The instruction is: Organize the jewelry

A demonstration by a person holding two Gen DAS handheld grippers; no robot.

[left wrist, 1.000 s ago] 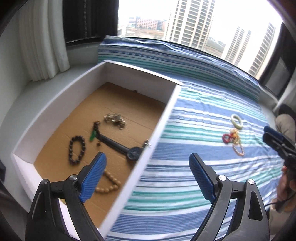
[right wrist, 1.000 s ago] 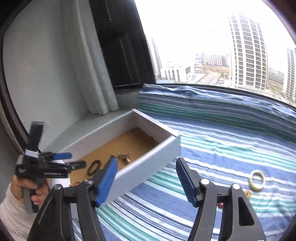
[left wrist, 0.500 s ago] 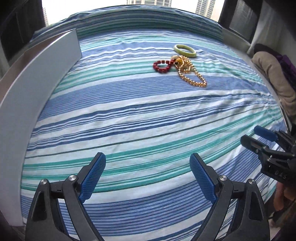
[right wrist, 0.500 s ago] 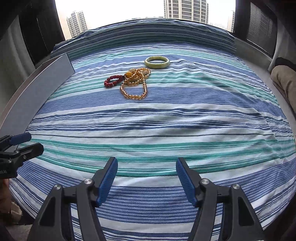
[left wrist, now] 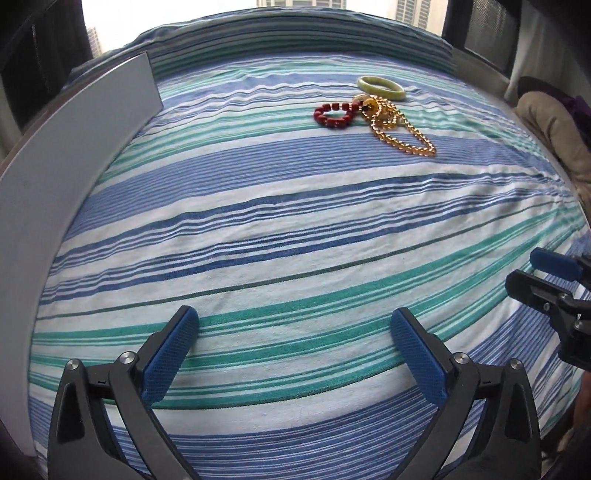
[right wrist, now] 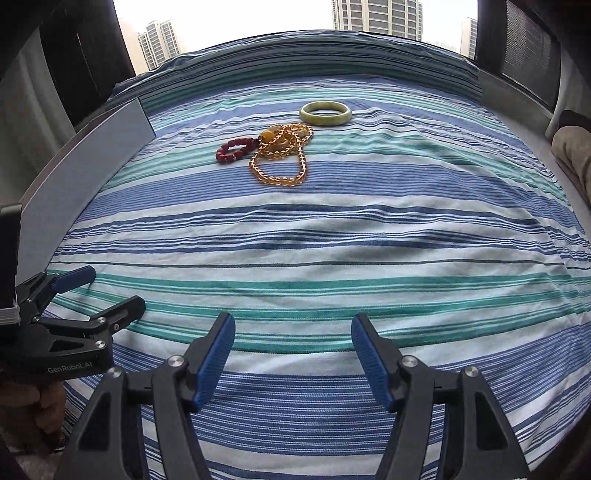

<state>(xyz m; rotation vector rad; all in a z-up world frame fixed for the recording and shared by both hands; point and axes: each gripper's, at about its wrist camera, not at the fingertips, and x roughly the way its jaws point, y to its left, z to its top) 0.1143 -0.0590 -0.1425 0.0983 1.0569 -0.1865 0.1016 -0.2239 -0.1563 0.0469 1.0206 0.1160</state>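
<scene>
Both grippers are hovering low over a striped bedspread [right wrist: 332,236], holding nothing. Seen from its own camera, the left gripper [left wrist: 295,332] is spreading its blue-padded fingers wide. The right gripper [right wrist: 291,336] is also gaping open, somewhat less wide. Each tool is showing at the edge of the other's view, held in a hand.

Jewelry is lying well ahead of both, near the far side of the bed. A red bead bracelet [right wrist: 233,149] is sitting on the left, touching a tangled gold bead necklace [right wrist: 282,155] with an amber pendant. A pale green bangle [right wrist: 325,113] is resting just beyond the necklace.

A grey box wall [left wrist: 74,155] is running along the left edge of the bedspread. A beige cushion [left wrist: 554,122] is lying at the right. Tall buildings [right wrist: 376,14] are showing through the window behind.

White lettering on the left gripper's body is reading "GenRobot.AI".
</scene>
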